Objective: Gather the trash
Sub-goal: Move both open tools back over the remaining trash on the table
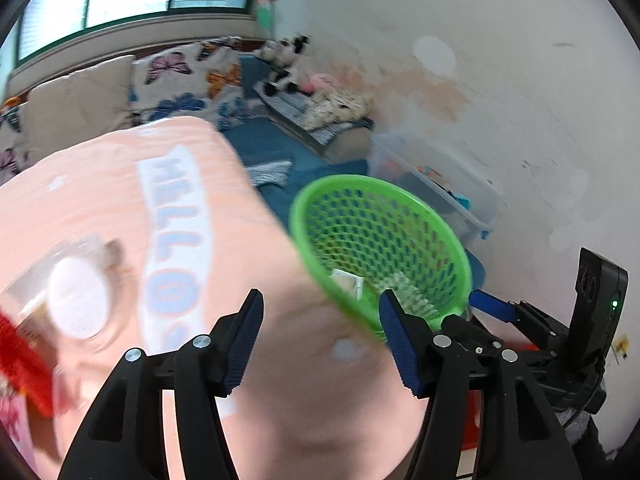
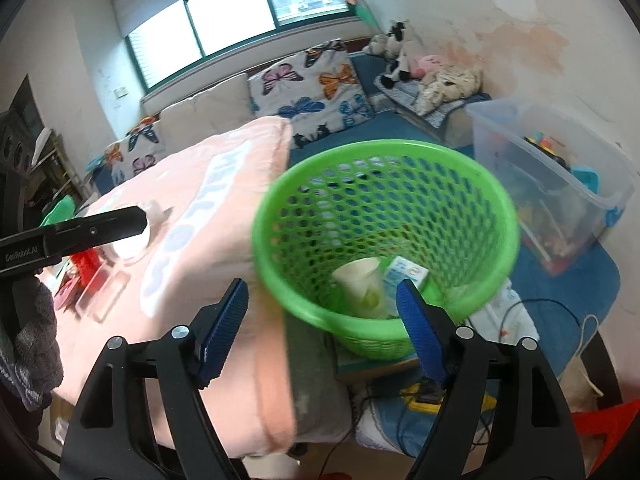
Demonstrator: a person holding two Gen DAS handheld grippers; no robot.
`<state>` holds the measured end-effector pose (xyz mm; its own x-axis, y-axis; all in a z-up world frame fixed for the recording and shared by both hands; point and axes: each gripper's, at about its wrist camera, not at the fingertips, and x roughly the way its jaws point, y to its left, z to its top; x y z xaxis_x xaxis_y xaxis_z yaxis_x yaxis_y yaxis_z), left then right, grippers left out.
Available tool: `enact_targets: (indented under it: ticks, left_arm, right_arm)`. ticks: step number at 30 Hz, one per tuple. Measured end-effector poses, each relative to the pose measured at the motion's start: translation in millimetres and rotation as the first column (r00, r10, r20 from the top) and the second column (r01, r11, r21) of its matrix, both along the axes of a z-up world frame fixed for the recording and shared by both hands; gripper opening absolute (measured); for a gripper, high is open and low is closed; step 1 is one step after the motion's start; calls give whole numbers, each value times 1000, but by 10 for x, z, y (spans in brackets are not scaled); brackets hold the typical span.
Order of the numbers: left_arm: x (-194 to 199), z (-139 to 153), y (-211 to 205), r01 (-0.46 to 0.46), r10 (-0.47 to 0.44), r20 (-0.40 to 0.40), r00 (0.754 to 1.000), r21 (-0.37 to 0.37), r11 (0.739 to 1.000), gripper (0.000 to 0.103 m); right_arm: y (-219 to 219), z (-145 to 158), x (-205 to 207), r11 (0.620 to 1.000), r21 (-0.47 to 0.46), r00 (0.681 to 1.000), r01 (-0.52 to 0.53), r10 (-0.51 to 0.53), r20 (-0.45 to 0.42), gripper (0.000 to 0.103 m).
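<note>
Now both my tongs stand spread with nothing between them, over the pink cover and the green basket.
My left tongs (image 1: 322, 338) hang above the pink "HELLO" blanket (image 1: 120, 208), apart from a clear bottle with a white cap (image 1: 78, 304) lying on it, blurred. My right tongs (image 2: 322, 328) frame the green mesh basket (image 2: 384, 216) just beside the blanket's edge; inside it lie a white paper cup (image 2: 358, 280) and a small carton (image 2: 404, 274).

place: home living room | cues: butterfly-print sofa cushions (image 2: 316, 88); plush toys (image 2: 404, 52); toy bin (image 2: 560, 184); window (image 2: 224, 20)
</note>
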<state>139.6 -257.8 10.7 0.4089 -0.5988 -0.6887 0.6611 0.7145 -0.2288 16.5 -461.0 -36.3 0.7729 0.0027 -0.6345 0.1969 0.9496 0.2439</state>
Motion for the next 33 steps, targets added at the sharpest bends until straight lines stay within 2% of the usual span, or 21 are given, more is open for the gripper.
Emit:
enact_targets:
  ticks: [4, 7, 14, 20, 25, 33]
  left_arm:
    - [-21, 4, 361, -80, 80, 22, 997, 13, 997, 58]
    - [-50, 12, 631, -133, 133, 36, 991, 19, 991, 63]
    - [-93, -3, 1239, -261, 260, 38, 965, 10, 965, 64]
    - [-88, -52, 1773, -372, 372, 28, 928, 16, 928, 64]
    - [-116, -98, 2229, -460, 460, 12, 888, 10, 888, 64]
    - [-164, -217, 2589, -540, 540, -27, 841, 14, 842, 64]
  right_arm:
    - [197, 46, 116, 999, -14, 999, -52, 52, 2, 77]
    - [335, 71, 197, 996, -16, 996, -85, 85, 6, 78]
    - [696, 128, 436, 984, -20, 984, -179, 180, 7, 78]
    - [1048, 165, 584, 964, -37, 965, -263, 264, 8, 78]
    - [1287, 172, 694, 944, -36, 944, -329, 329, 2, 78]
    - [1740, 145, 857, 902, -35, 902, -431, 431, -15, 78]
